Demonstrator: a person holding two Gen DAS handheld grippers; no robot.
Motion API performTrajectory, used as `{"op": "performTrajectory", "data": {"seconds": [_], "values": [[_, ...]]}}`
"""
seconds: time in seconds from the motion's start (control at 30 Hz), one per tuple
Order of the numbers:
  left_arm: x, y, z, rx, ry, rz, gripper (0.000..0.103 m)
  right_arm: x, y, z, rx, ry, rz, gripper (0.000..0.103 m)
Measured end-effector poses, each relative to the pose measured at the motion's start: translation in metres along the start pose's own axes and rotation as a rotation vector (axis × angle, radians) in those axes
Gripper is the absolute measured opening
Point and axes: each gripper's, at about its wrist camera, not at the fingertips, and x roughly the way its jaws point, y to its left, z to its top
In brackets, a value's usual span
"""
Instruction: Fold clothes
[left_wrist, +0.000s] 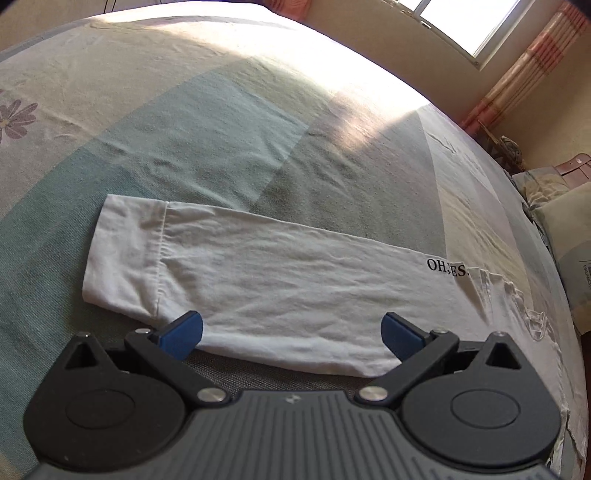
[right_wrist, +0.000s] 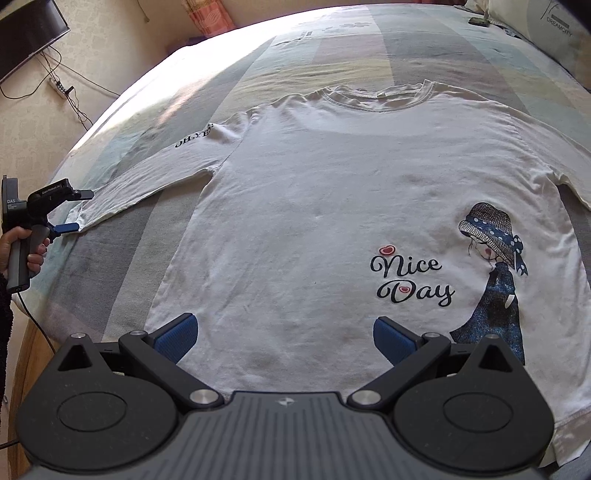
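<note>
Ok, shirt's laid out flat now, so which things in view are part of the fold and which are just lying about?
For the job:
white shirt
its left sleeve
left gripper
right gripper

Lying about:
pillow
dark object near the pillow
power strip
curtain

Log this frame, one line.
shirt flat on bed | left tool open at sleeve | right tool open over hem

Bed (left_wrist: 207, 122) with pastel patchwork sheet, window (left_wrist: 465, 22) and striped curtain (left_wrist: 524, 70), pillow (right_wrist: 554, 29), wall TV (right_wrist: 26, 33), power strip (right_wrist: 59, 86).
</note>
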Motion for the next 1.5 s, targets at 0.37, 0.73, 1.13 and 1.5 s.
{"op": "performTrajectory", "data": {"seconds": [0.37,0.73,1.13,1.5], "values": [[-0.001,-0.027,-0.016,0.081,0.069,0.09,0.102,-0.014,0.007,-0.005,-0.033,-0.023,-0.001,0.103],[-0.01,-0.195,-0.065,0.323,0.093,-0.192,0.102,-0.044,-0.006,-0.015,-0.029,-0.088,-0.028,0.103],[-0.016,-0.273,-0.238,0.581,0.114,-0.228,0.102,-0.04,-0.116,-0.054,0.171,-0.118,-0.209,0.103],[-0.035,-0.256,-0.279,0.516,0.086,0.001,0.102,-0.023,-0.143,-0.081,0.179,-0.189,-0.159,0.103]]}}
